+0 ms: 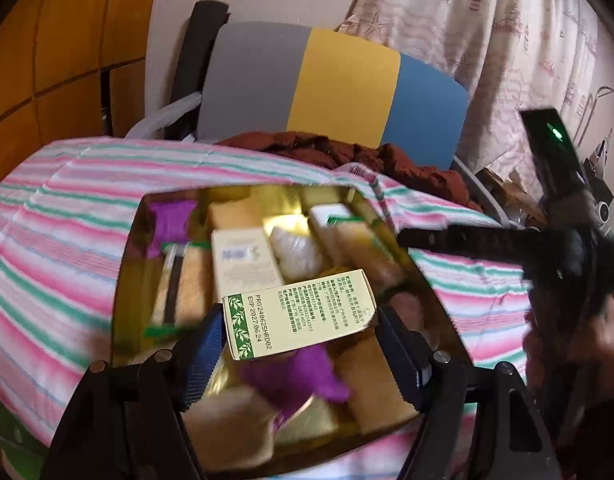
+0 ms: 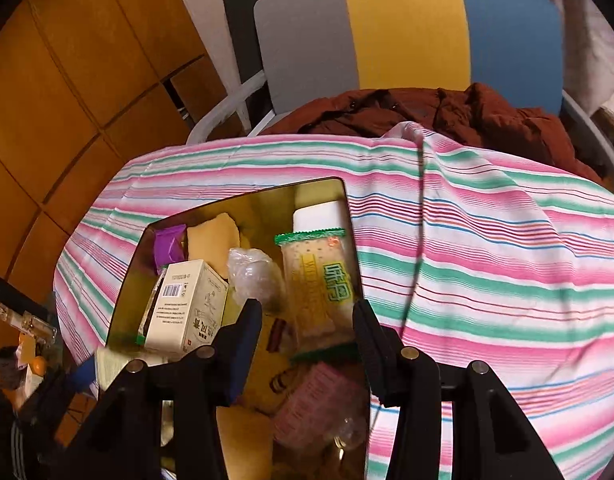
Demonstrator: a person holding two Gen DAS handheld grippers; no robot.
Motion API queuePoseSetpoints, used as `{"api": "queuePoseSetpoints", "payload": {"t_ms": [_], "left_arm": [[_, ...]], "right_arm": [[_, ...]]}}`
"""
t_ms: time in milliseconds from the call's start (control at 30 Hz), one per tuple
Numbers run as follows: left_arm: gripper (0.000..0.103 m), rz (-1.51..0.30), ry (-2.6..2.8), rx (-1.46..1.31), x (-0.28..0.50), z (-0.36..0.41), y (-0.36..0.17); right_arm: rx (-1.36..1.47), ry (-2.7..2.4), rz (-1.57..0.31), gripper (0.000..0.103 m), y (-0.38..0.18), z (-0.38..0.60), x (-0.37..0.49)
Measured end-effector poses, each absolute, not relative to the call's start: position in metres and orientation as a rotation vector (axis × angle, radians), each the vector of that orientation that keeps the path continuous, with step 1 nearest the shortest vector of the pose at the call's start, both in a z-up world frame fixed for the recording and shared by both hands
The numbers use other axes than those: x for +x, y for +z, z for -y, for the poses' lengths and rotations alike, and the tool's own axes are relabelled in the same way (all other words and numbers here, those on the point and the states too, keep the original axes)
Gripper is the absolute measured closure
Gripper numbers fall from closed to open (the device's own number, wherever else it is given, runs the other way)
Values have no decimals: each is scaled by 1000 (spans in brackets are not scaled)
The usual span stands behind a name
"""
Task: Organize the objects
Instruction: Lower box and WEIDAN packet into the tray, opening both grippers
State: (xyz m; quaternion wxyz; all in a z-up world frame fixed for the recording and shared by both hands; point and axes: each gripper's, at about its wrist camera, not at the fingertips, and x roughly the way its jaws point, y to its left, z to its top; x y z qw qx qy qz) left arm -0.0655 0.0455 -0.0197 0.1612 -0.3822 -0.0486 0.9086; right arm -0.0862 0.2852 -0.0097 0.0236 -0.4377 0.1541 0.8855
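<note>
1. Your left gripper (image 1: 297,334) sits nearest the lens, its blue-padded fingers (image 1: 205,354) pinching a cream carton with green leaf trim (image 1: 299,314) by its two ends; the carton lies crosswise between them, printed side up, above the near half of the tin.
2. Just under that carton you see the gold tin (image 1: 125,276), open at the top and resting on the striped cloth (image 1: 59,208). Inside lie a purple wrapper (image 1: 303,376), tan packets and a second cream box (image 1: 243,264) further in, with a clear crinkled bag (image 1: 297,250) to its right.
3. Your right gripper (image 2: 307,334) hangs over the tin's near right part with its fingers (image 2: 243,344) spread wide and nothing between them.
4. Beyond those fingers, in the right wrist view, a cracker packet with green edges (image 2: 319,280) lies along the tin's right wall, and a white box with a barcode (image 2: 187,308) stands to the left.
5. In the left wrist view your right gripper shows as a blurred black shape at the right edge, with a hand (image 1: 599,344) behind it.
6. Farther off, a brown garment (image 2: 447,116) is heaped on a chair with a grey, yellow and blue back (image 2: 407,28), past the cloth's far edge.
</note>
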Motion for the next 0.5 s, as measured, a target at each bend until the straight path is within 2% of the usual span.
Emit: {"api": "queuePoseSetpoints", "payload": {"t_ms": [233,500], "left_arm": [[26,181,2579,-1130,-102,-66,-23],[24,186,2558,-1185,-110,-69,-34]], "right_arm": [[-1314,2716,-502,54,-9,-297,-67],[-1330,2701,-527,53,-18,-298,-61]]}}
